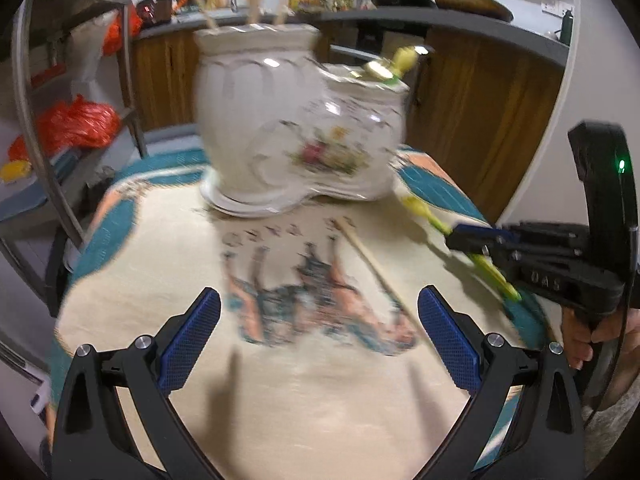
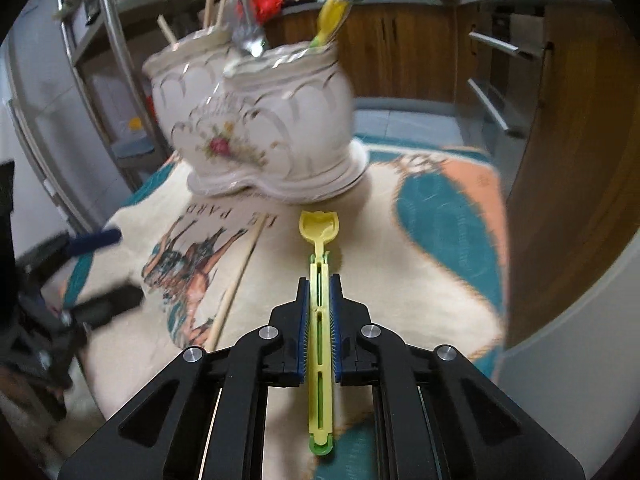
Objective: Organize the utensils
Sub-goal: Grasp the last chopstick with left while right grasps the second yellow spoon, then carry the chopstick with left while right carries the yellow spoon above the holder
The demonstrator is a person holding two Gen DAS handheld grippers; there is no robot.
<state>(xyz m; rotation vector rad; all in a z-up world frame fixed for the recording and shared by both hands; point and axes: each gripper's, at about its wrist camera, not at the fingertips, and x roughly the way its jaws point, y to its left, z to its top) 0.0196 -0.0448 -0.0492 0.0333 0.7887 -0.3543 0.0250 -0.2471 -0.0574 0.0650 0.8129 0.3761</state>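
Observation:
A yellow-green plastic spoon (image 2: 320,312) lies along the right gripper (image 2: 319,286), whose blue pads are shut on its handle; its bowl points at the holder. The same spoon (image 1: 424,210) shows in the left wrist view, held by the right gripper (image 1: 460,236). A white ceramic two-pot utensil holder (image 1: 280,128) (image 2: 256,120) stands at the back of the cloth, with wooden sticks in one pot and a yellow utensil (image 1: 404,58) in the other. A wooden chopstick (image 1: 372,264) (image 2: 236,284) lies on the cloth. My left gripper (image 1: 320,340) is open over the cloth, holding nothing.
A printed cloth (image 1: 280,380) covers the small table. Wooden kitchen cabinets (image 1: 480,112) and a countertop with pans stand behind. A metal rack with red bags (image 1: 76,124) is on the left. A hand (image 1: 580,340) grips the right tool.

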